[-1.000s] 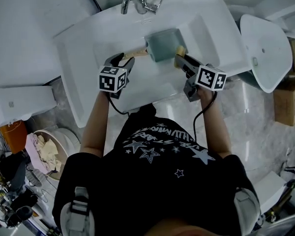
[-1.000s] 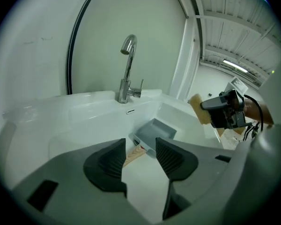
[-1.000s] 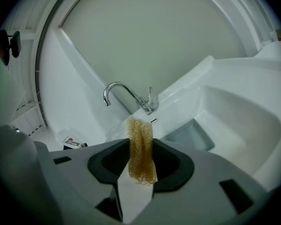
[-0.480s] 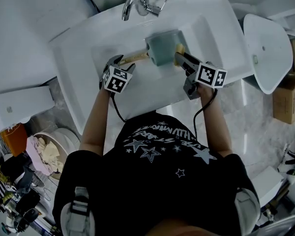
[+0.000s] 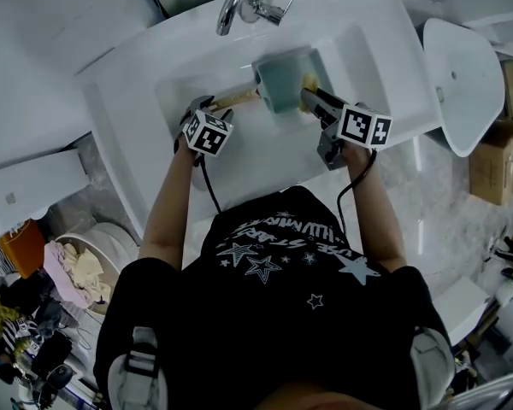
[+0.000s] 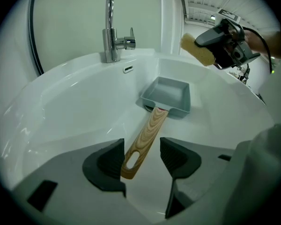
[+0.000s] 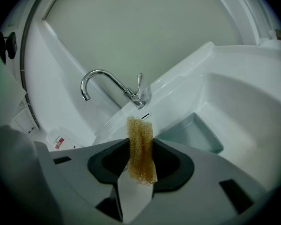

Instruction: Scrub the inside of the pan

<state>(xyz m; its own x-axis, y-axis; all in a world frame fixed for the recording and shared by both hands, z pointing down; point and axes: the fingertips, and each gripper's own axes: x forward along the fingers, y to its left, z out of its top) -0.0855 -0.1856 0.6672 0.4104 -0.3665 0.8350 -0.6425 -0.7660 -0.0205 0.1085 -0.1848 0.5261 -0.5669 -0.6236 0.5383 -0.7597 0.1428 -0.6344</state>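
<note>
A square grey-blue pan (image 5: 282,77) (image 6: 169,95) with a wooden handle (image 5: 232,100) (image 6: 145,137) lies in the white sink (image 5: 239,156). My left gripper (image 5: 209,108) (image 6: 141,150) is open, and the handle's end lies between its jaws. The right pad (image 6: 174,154) stands clear of the wood. My right gripper (image 5: 315,95) (image 7: 140,150) is shut on a yellow sponge (image 5: 309,82) (image 7: 140,146) (image 6: 196,49). It holds the sponge above the pan's right rim. The pan (image 7: 196,136) shows below and beyond the sponge.
A chrome faucet (image 5: 248,2) (image 6: 113,36) (image 7: 113,86) stands at the sink's back rim. A second white basin (image 5: 462,84) leans at the right, with cardboard boxes (image 5: 496,173) beside it. A tub of cloths (image 5: 77,267) and clutter sit on the floor at lower left.
The left gripper has shifted slightly toward the handle's end. The right gripper keeps the sponge by the pan's right rim. The head view has drifted a little.
</note>
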